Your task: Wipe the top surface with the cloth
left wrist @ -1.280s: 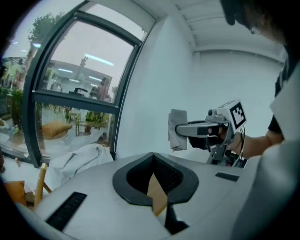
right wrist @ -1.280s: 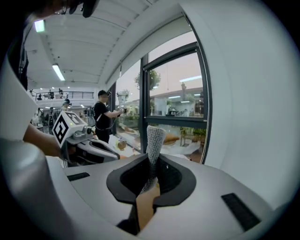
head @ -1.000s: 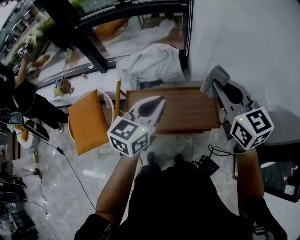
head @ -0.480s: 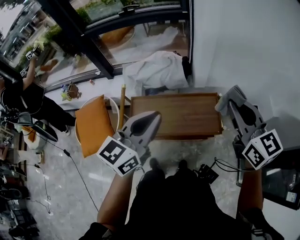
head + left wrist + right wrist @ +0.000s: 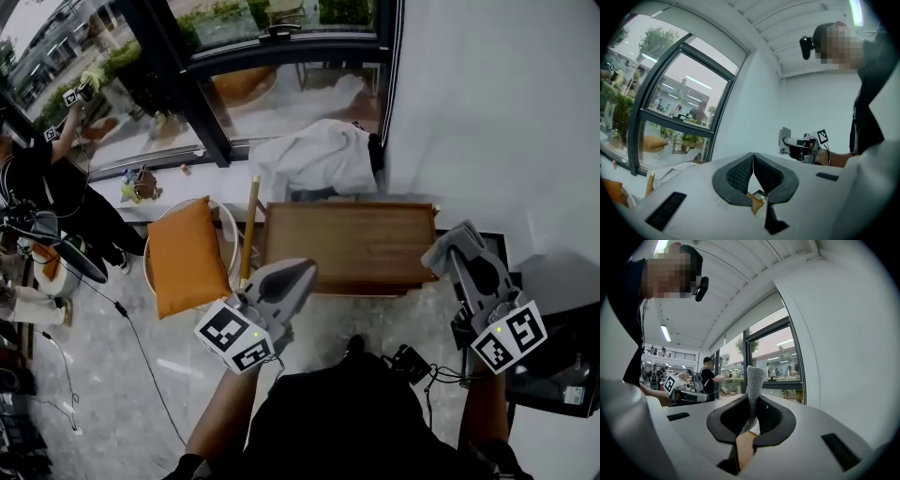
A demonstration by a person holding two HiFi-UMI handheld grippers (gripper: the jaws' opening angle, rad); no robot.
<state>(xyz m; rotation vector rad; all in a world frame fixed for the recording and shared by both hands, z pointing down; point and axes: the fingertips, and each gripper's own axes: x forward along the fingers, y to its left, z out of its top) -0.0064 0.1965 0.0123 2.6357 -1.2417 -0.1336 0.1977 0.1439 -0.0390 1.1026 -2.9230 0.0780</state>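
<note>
Cloth pinched, wipe not started yet

The right gripper (image 5: pixel 454 247) is clamped on the grey knitted cloth (image 5: pixel 753 379), with the brown wooden tabletop (image 5: pixel 352 242) just to its left. The left gripper (image 5: pixel 302 274) is closed and empty. Probably best to press the cloth flat, then drag long overlapping passes.

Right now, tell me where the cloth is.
The grey cloth is pinched in the right hand-held gripper, at the head view's right, by the right end of the wooden table.
</note>
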